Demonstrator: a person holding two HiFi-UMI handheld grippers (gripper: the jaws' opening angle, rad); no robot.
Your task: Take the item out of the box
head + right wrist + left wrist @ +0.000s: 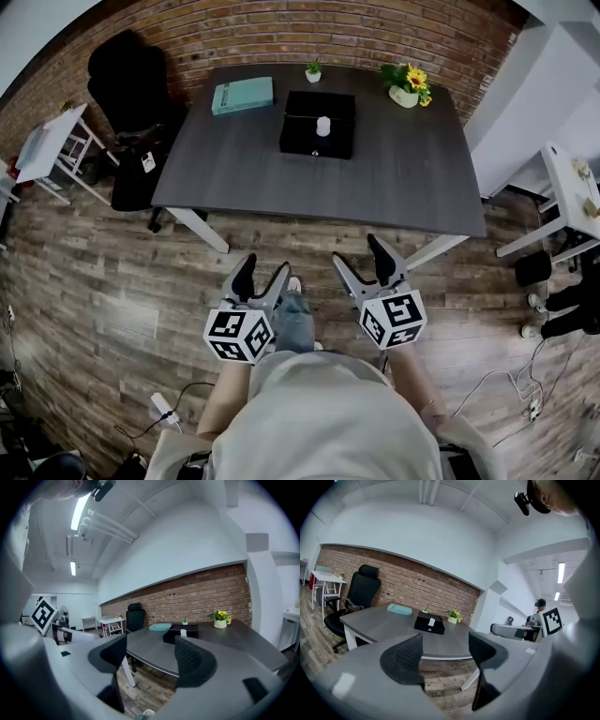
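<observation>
Brick wall (pixel 281 37) backs the bench (pixel 394 187) at twelve o'clock, where the black box (pixel 319 141) sits, white item (pixel 323 126) at its top. My left claw (pixel 263 270) and right claw (pixel 358 253) hang open, empty, well short; reaching in comes next, I judge.

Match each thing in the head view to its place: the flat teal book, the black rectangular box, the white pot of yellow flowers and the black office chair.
Things:
1. flat teal book
2. black rectangular box
3. white pot of yellow flowers
4. black office chair

Places:
A. on the floor, off the far left corner of the dark grey table
B. far right corner of the tabletop
C. far left part of the tabletop
D. middle of the tabletop, toward the far edge

Pairs: 1-C, 2-D, 3-B, 4-A
</observation>
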